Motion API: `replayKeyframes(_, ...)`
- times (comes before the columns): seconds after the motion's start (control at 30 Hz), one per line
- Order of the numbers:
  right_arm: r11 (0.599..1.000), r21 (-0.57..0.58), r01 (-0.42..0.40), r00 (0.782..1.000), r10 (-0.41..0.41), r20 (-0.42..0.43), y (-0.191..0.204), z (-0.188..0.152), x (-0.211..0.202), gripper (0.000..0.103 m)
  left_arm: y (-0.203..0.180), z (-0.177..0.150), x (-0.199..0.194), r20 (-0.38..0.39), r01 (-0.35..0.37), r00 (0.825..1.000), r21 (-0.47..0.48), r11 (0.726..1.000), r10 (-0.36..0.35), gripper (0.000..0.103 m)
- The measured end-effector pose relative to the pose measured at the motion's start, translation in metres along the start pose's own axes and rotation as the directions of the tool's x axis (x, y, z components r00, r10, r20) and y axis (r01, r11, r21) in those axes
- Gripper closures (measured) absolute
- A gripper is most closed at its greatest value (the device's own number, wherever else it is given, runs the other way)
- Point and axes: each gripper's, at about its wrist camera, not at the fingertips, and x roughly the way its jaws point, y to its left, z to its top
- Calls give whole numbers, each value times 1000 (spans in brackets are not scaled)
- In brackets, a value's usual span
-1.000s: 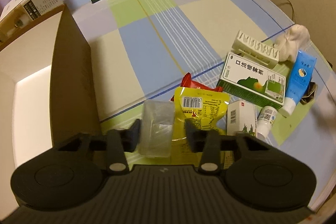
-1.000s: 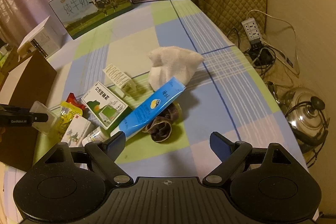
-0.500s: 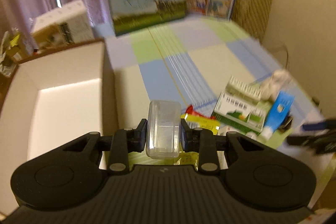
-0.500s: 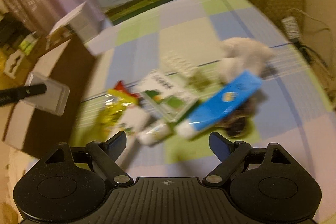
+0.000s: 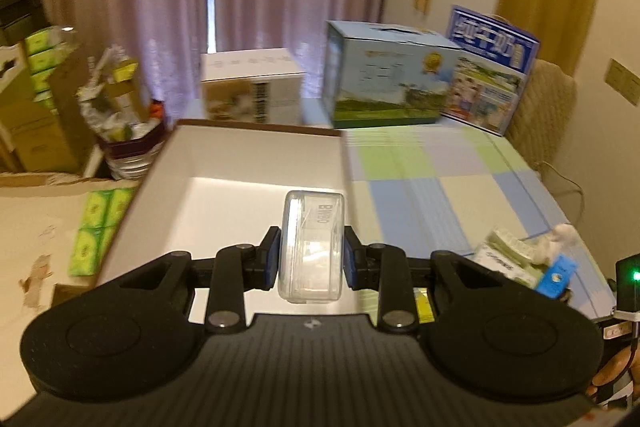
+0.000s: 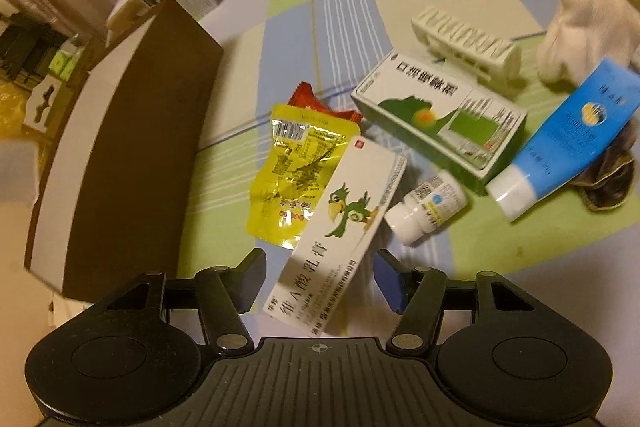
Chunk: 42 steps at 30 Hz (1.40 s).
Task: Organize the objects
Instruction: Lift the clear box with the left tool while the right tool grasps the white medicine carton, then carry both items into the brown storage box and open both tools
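1. In the left wrist view, the clear plastic case (image 5: 312,247) is clamped between the jaws of the left gripper (image 5: 310,261). It is seen at the centre of the frame, long axis running up the picture along the fingers.

2. The open box (image 5: 240,155) lies directly beyond and below the case, filling the centre left of the frame. Its white floor looks bare, so open room for a drop is judged ample. Its right wall stands just right of the case, and that edge is the one to be cleared.

3. In the right wrist view, the parrot carton (image 6: 340,235) lies between the jaws of the right gripper (image 6: 320,279), which have just been closing. A gap is seen on each side, so the pads are not yet pressing.

4. The carton's long axis runs from lower centre to upper right, slightly askew to the fingers.

5. Close neighbours are noted: the yellow pouch (image 6: 292,171) is touching at its left, the small white bottle (image 6: 428,207) just right. The box's brown wall (image 6: 132,163) stands at the left, near.
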Motion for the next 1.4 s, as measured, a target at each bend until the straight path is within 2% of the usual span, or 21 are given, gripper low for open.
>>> replayKeyframes(0.1,998,42,36,999,-36,-20,1,1,13,47,19,-4,2,-15,-35,999,-30,999,34,77)
replayKeyframes(0.17,996,76,54,998,-51,-37,0,1,20,57,30,-10,3,-28,-51,998,-46,998,50,77)
replayKeyframes(0.37,987,140,84,996,-81,-28,-2,-1,17,66,55,-21,6,-58,-72,996,-78,994,68,77)
replayKeyframes(0.47,985,158,73,997,-71,-18,3,0,2,68,62,-25,9,-68,-77,995,-92,993,70,77)
replayKeyframes(0.63,990,137,23,997,-32,67,27,8,-31,69,74,-33,12,-87,-88,993,-112,990,79,77)
replayKeyframes(0.73,993,113,-29,994,16,111,47,14,-44,69,80,-36,14,-94,-91,992,-124,988,80,77)
replayKeyframes(0.87,991,21,-131,983,127,129,88,24,-52,69,85,-39,15,-97,-92,992,-135,987,79,77)
replayKeyframes(1.07,961,-130,-243,964,255,82,163,34,-37,69,92,-42,16,-102,-105,991,-154,982,90,77)
replayKeyframes(1.23,940,-234,-248,966,259,15,218,35,-4,69,100,-42,20,-114,-121,988,-171,978,102,77)
replayKeyframes(1.4,933,-307,-190,981,189,-31,248,23,33,69,110,-43,25,-139,-134,984,-184,974,109,77)
